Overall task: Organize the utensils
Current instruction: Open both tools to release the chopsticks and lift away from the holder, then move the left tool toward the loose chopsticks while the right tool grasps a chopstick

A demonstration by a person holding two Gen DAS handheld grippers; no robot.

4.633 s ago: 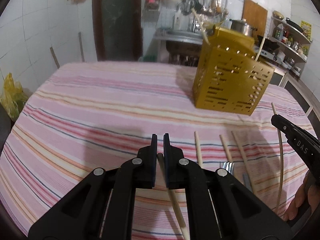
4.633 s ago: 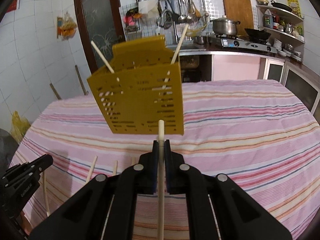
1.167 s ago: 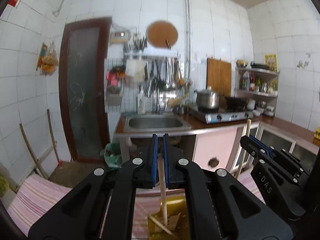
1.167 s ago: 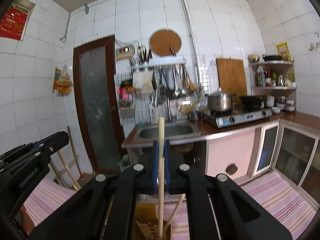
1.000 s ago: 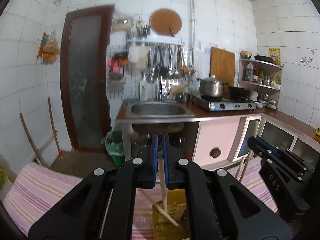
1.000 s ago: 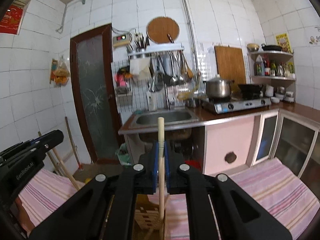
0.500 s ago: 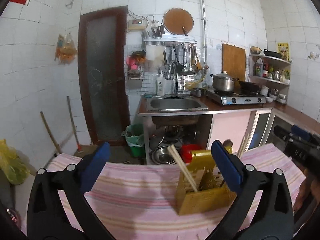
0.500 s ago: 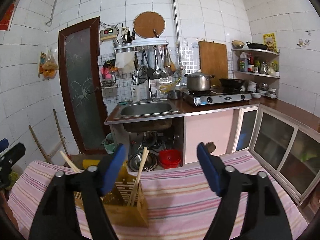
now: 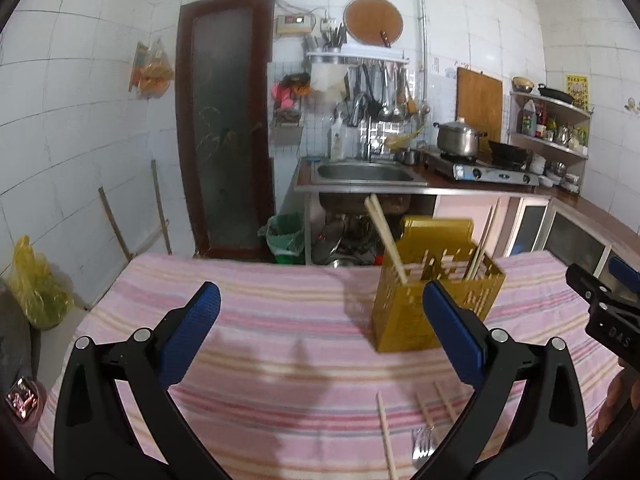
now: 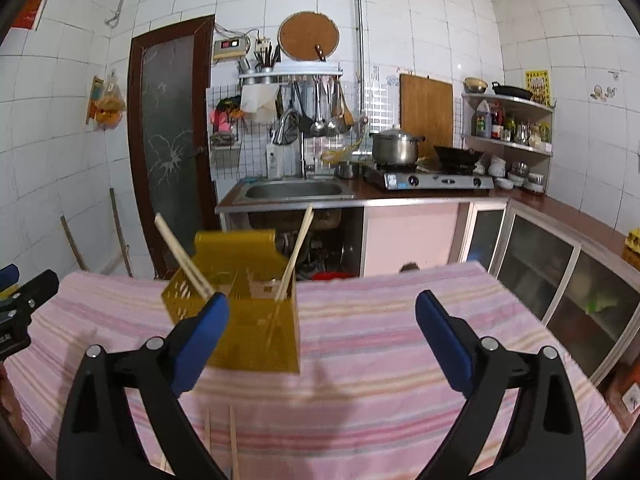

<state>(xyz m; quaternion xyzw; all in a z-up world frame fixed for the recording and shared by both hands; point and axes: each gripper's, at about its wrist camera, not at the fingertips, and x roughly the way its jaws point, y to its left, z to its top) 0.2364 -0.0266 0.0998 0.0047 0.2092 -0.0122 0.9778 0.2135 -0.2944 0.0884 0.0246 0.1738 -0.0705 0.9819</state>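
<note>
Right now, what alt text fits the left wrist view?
The open, empty left gripper faces a yellow utensil holder with chopsticks inside, on a striped tablecloth. More chopsticks and a fork lie nearer.

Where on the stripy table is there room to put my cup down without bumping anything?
Bare cloth lies left of the yellow holder, out to the table's left edge, and right of it toward the cabinets. It is crowded near the front edge, where loose chopsticks and a fork lie. Both open grippers, left and right, hover there.
</note>
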